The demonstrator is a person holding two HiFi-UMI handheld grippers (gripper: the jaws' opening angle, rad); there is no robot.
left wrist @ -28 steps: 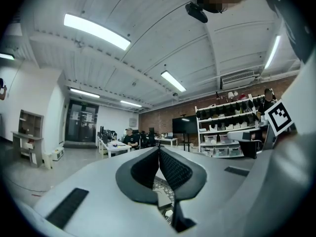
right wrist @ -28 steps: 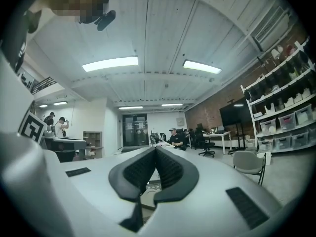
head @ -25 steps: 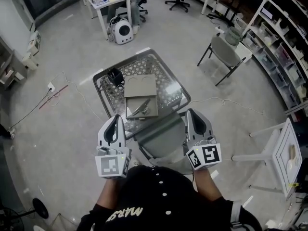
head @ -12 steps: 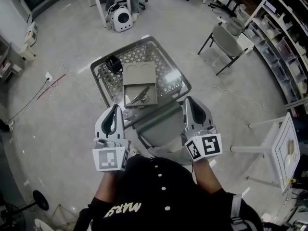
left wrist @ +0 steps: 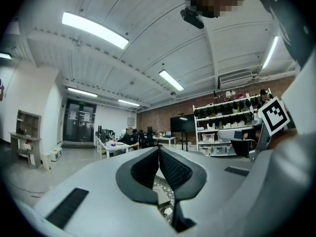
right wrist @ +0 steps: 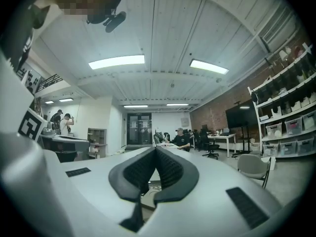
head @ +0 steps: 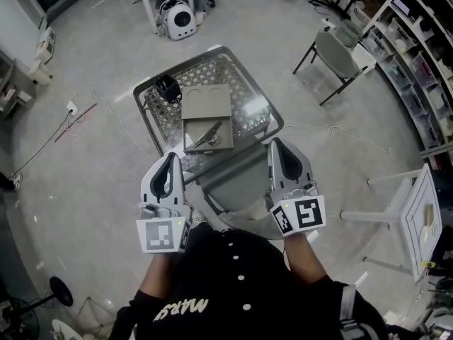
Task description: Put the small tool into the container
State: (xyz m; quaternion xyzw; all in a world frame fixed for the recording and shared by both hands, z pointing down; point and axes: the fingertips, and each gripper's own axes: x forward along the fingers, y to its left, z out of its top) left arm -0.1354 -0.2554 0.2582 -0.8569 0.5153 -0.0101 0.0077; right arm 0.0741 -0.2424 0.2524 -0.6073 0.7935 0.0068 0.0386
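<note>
In the head view a small metal tool lies on the near part of a flat grey-brown container. The container rests on a metal mesh table. My left gripper is held near the table's front left corner, short of the tool, shut and with nothing in it. My right gripper is at the front right corner, also shut and holding nothing. In the left gripper view the left gripper has its pads together. The right gripper in the right gripper view shows the same. Both point level across the room.
A black object sits at the table's far left corner. A grey seat lies between my grippers. A grey chair stands at the right. A white side table is at the far right. Cables trail on the floor at the left.
The head view has shifted slightly, so the table sits a little higher in the picture. Both grippers stay shut in about the same place.
</note>
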